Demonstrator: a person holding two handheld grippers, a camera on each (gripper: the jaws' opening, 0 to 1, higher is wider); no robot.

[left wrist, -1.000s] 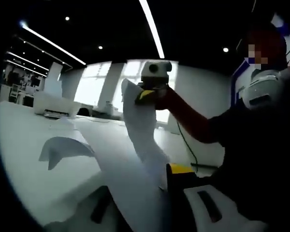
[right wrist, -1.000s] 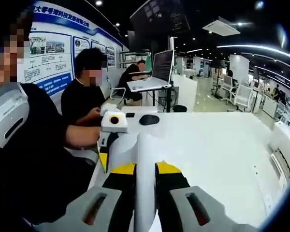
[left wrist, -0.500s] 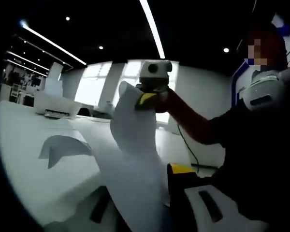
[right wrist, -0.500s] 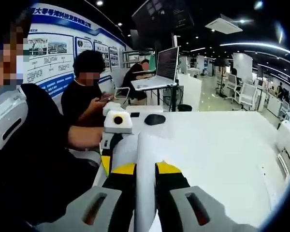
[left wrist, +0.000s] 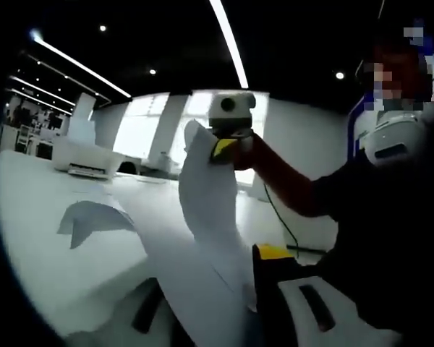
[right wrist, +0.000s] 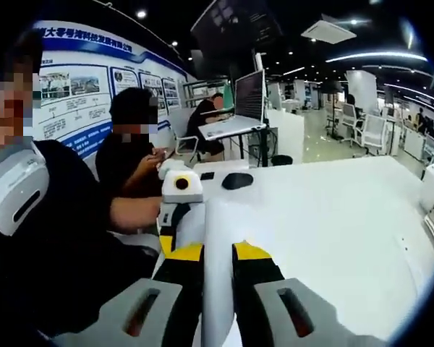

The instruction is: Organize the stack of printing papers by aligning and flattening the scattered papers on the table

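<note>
— Holding what, on the right?
— Clamping the paper stack [right wrist: 215, 238] edge-on between the yellow-tipped jaws of the right gripper [right wrist: 217, 254], jaws pressing flat against both faces of the white sheets. Showing up too in the left gripper view, right gripper [left wrist: 226, 144] pinching the top corner of the stack [left wrist: 206, 217], well above the table [left wrist: 50, 217].
— And on the left?
— Gripping the other end of the same sheets, left gripper [left wrist: 228, 285] closing on them at the bottom of its own view, one yellow tip peeking out beside the paper. Appearing again in the right gripper view, left gripper [right wrist: 175, 224] hanging over the near left edge of the table [right wrist: 333, 217].
— Lying flat, those sheets?
— Not lying at all: bowing in a curve between the two grippers, lifted off the tabletop, casting a shadow [left wrist: 90, 219] on the white surface.
— Anything else sitting on the table?
— Resting near the far edge, a dark mouse [right wrist: 237, 181]; a printer [left wrist: 83, 157] standing beyond the far side.
</note>
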